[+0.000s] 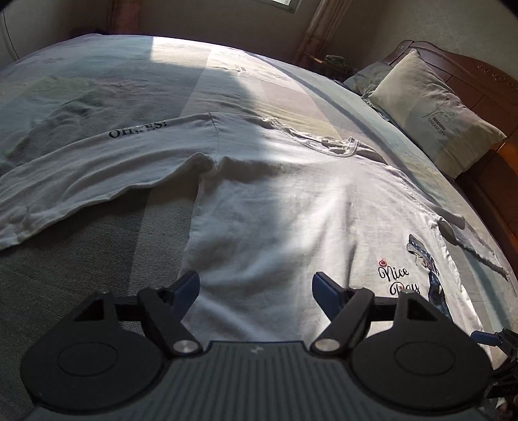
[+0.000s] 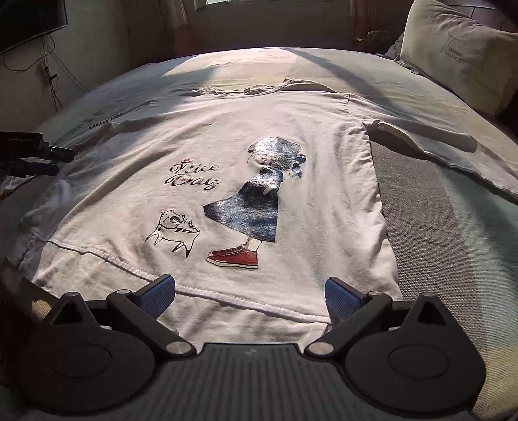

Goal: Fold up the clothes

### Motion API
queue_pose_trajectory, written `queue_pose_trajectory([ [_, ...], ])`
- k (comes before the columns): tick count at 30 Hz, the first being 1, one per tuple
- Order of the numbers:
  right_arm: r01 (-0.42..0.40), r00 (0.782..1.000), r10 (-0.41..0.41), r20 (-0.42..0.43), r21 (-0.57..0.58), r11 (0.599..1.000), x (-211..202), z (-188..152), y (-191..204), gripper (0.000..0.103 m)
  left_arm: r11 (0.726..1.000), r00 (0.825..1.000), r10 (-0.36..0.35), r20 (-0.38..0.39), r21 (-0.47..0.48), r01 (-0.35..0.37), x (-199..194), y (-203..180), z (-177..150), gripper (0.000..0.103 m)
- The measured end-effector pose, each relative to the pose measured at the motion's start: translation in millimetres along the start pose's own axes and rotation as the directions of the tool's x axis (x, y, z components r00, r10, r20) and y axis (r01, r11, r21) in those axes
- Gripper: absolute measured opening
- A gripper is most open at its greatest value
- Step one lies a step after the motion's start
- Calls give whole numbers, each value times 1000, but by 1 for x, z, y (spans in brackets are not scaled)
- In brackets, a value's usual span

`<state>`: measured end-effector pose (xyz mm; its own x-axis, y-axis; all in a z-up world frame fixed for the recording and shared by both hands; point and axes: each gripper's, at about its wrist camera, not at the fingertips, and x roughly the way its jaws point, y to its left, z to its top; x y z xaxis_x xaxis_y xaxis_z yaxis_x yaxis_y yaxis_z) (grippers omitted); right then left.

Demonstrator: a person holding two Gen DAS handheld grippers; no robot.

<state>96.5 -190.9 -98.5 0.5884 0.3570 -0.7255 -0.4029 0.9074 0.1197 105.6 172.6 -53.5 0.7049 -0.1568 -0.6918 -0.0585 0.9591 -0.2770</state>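
Note:
A white T-shirt (image 2: 226,129) lies spread flat, print side up, on the bed, with a "Nice Day" girl-and-cat print (image 2: 249,200). Its left sleeve (image 1: 97,168) carries the words "OH, YES!". My left gripper (image 1: 255,288) hovers open over the shirt's left side near the armpit, nothing between its blue pads. My right gripper (image 2: 249,291) stands open just above the bottom hem (image 2: 97,256), its pads apart and holding nothing. The left gripper (image 2: 35,155) also shows at the left edge of the right wrist view.
The bed (image 1: 81,259) has a grey and pale striped cover. A cream pillow (image 1: 433,110) leans on the wooden headboard (image 1: 479,68) at the right. Curtains and a window stand beyond the far edge; a dark screen (image 2: 29,22) and cables hang on the left wall.

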Motion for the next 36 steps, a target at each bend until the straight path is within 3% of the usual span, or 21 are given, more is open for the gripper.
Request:
queue_pose_trajectory([
  [1, -1, 1000, 1, 4, -2, 1000, 0, 0, 1, 101, 1000, 1000, -13, -7, 27, 13, -3, -7, -10, 81],
  [4, 21, 1000, -22, -8, -47, 999, 4, -6, 5, 101, 999, 995, 53, -87, 12, -52, -3, -11, -45, 81],
  [6, 40, 999, -42, -9, -110, 993, 2, -13, 8, 103, 997, 996, 79, -32, 9, -78, -19, -10, -68, 82],
  [10, 66, 997, -70, -27, -125, 990, -12, -25, 0, 103, 994, 991, 103, -80, -38, -106, -38, -11, -72, 82],
  [12, 75, 996, -80, -49, -101, 992, -19, -25, -3, 103, 995, 994, 95, -53, 15, -95, -43, -21, -66, 82],
  [14, 60, 998, -62, -18, -86, 994, -27, -21, -3, 103, 993, 996, 85, -7, 86, -84, -45, -35, -59, 83],
  [19, 37, 998, -32, 46, -107, 994, -12, 4, 18, 103, 978, 1000, 26, 5, 206, -27, -8, -84, -48, 85],
  [23, 25, 1000, -23, 16, -141, 990, 17, 11, 38, 103, 974, 997, 61, -48, 221, -49, 21, -100, -65, 85],
  [25, 22, 1000, -25, -18, -148, 989, 21, 1, 38, 103, 974, 996, 73, -56, 220, -59, 17, -99, -81, 90],
  [28, 8, 1000, -5, 19, -161, 987, 7, -19, 28, 103, 948, 995, 83, -57, 312, -62, 3, -103, -97, 94],
  [31, 26, 999, -19, 40, -189, 982, -2, -29, 26, 103, 955, 993, 65, -100, 296, -33, -3, -101, -79, 94],
  [34, 42, 999, -38, 22, -185, 982, -1, -25, 28, 103, 962, 999, 29, -31, 272, -19, -7, -94, -48, 95],
  [36, 63, 998, -63, 1, -174, 983, -1, -20, 32, 103, 958, 999, 49, 5, 282, -49, -2, -91, -25, 95],
])
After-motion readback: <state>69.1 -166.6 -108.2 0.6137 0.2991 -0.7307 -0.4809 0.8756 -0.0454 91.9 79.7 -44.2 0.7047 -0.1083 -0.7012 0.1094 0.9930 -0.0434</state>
